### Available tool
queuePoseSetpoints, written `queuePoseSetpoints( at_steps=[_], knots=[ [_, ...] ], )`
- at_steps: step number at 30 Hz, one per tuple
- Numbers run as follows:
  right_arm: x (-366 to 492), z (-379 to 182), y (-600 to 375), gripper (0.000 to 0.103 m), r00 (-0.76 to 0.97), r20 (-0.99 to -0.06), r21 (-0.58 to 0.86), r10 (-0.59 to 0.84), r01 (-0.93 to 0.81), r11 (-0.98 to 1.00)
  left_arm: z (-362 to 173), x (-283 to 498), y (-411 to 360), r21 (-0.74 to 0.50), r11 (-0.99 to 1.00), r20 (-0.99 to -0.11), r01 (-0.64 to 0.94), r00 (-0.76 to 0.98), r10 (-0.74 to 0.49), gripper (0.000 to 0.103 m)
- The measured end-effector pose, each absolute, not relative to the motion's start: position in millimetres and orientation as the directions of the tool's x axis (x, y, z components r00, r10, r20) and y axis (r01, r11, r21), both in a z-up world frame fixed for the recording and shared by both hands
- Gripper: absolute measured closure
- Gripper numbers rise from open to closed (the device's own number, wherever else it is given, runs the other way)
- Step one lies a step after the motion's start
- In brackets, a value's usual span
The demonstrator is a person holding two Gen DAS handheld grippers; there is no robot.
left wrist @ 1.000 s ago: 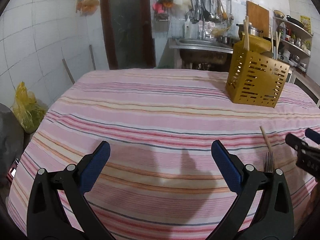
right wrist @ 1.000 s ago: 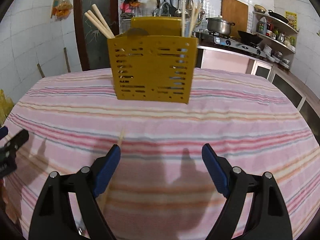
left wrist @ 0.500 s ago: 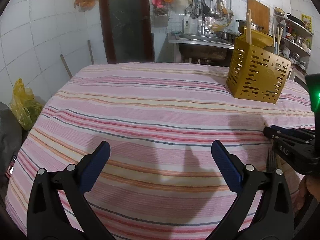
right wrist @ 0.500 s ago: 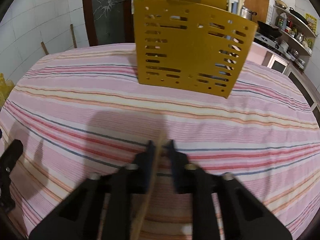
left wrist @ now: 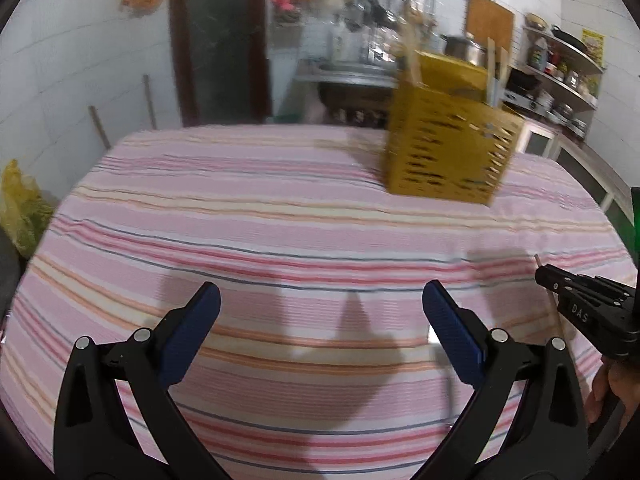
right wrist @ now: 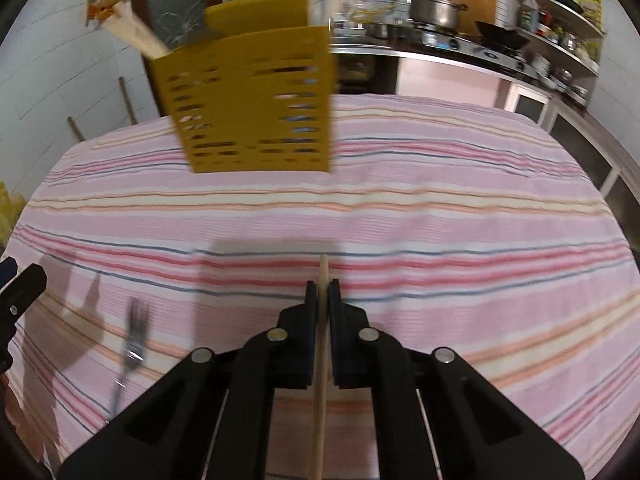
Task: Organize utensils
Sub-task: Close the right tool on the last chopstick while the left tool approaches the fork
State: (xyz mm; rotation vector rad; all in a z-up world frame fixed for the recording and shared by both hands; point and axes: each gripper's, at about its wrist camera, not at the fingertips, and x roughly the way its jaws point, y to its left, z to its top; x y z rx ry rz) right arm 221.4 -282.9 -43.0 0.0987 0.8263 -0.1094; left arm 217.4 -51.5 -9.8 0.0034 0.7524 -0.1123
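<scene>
My right gripper [right wrist: 323, 286] is shut on a wooden chopstick [right wrist: 320, 380], which runs back between its fingers with the tip poking out in front. The same gripper [left wrist: 544, 274] shows at the right edge of the left wrist view, held by a hand [left wrist: 612, 388]. A yellow perforated utensil holder [right wrist: 252, 100] stands on the striped tablecloth ahead, with chopsticks sticking out of it; the left wrist view has the holder [left wrist: 448, 148] at the far right. A metal fork [right wrist: 132, 348] lies on the cloth to the left. My left gripper [left wrist: 320, 312] hovers open over bare cloth.
The table is covered by a pink striped cloth [left wrist: 260, 220]. Behind it are a sink counter [left wrist: 352, 76], a stove with a pot [right wrist: 436, 10] and shelves [right wrist: 560, 20] with kitchenware. A yellow bag [left wrist: 20, 204] sits on the floor at left.
My right gripper shut on the chopstick and lifted it off the cloth, leaving the fork lying. Both views have swung, so the holder sits further left in them.
</scene>
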Motion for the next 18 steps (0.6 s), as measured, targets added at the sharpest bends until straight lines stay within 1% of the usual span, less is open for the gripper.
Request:
queuePoseSetpoints(
  at_steps=[3, 6, 12, 16, 18],
  knots=[
    [218, -47, -301, 0.097, 0.668, -0.742, 0.051, -0.061, 0.147, 0.988, -17, 224, -78, -0.02, 0.986, -0.717, 0.163, 0.685, -0.127, 0.005],
    [218, -55, -311, 0.097, 0.676, -0.736, 0.095, -0.033, 0.151, 0.984, -26, 235, -102, 0.024, 0.978, -0.771, 0.206, 0.627, -0.113, 0.005],
    [218, -59, -310, 0.097, 0.69, -0.723, 0.109, -0.021, 0.144, 0.984, -42, 233, -113, -0.014, 0.978, -0.78, 0.209, 0.609, -0.142, 0.006],
    [217, -62, -310, 0.096, 0.687, -0.727, 0.106, -0.024, 0.146, 0.984, -50, 236, -117, -0.033, 0.972, -0.796, 0.233, 0.582, -0.166, 0.011],
    [217, -62, -309, 0.096, 0.685, -0.728, 0.097, -0.03, 0.147, 0.984, -54, 238, -118, -0.043, 0.97, -0.803, 0.239, 0.569, -0.176, 0.02]
  ],
)
